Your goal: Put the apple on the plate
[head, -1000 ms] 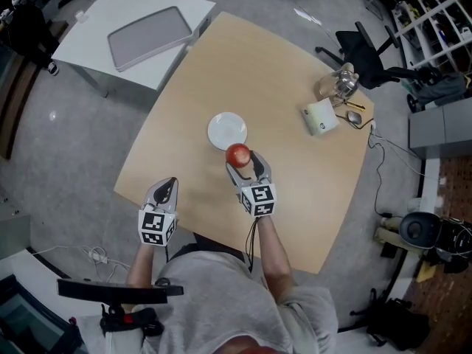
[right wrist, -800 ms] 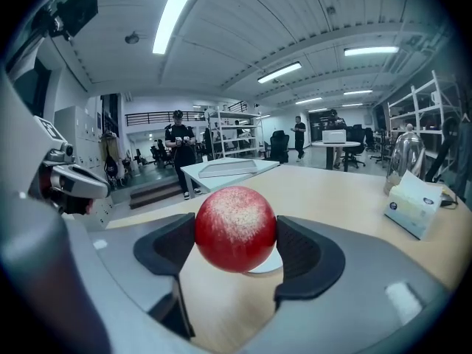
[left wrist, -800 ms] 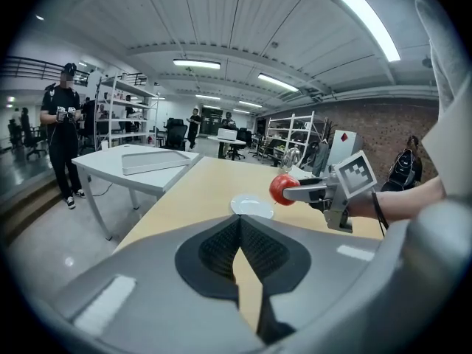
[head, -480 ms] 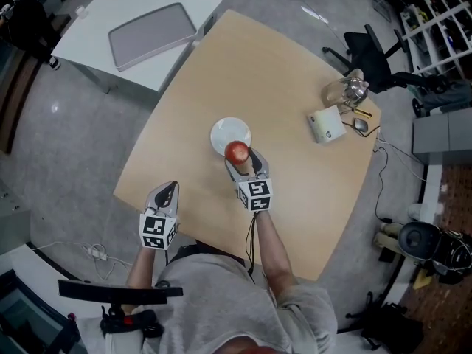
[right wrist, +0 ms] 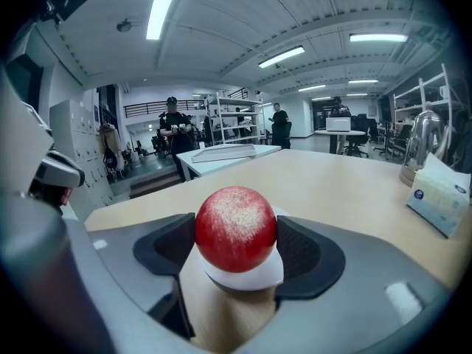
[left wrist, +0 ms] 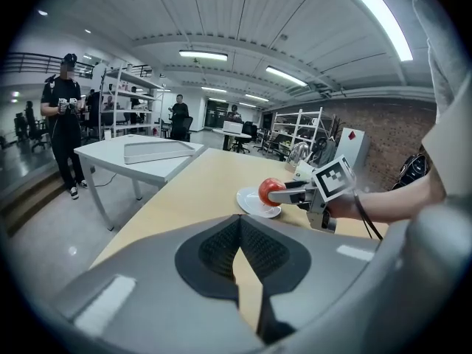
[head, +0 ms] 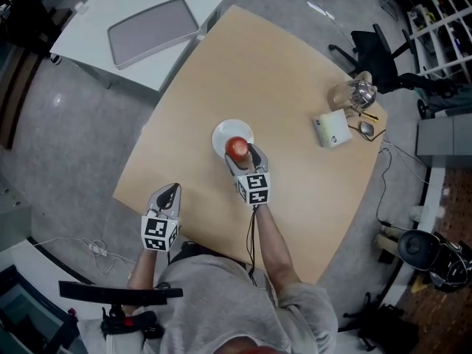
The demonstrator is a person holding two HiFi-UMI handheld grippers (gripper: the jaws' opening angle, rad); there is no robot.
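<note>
Apple (right wrist: 235, 228) is clamped between the fingers (right wrist: 304, 251) of the right gripper (head: 242, 155). It is gripped at its sides, so its underside is free for setting down. It is held over the near part of the plate (head: 221, 133); whether it touches the plate cannot be told. The left gripper (head: 168, 192) is seen closed and empty at the near edge of the tabletop (head: 287, 72), well apart. Bare tabletop is seen all round the plate, so room for drawing back is judged ample.

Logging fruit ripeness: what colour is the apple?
The apple is red with pale speckling; right gripper view shows it best.
</note>
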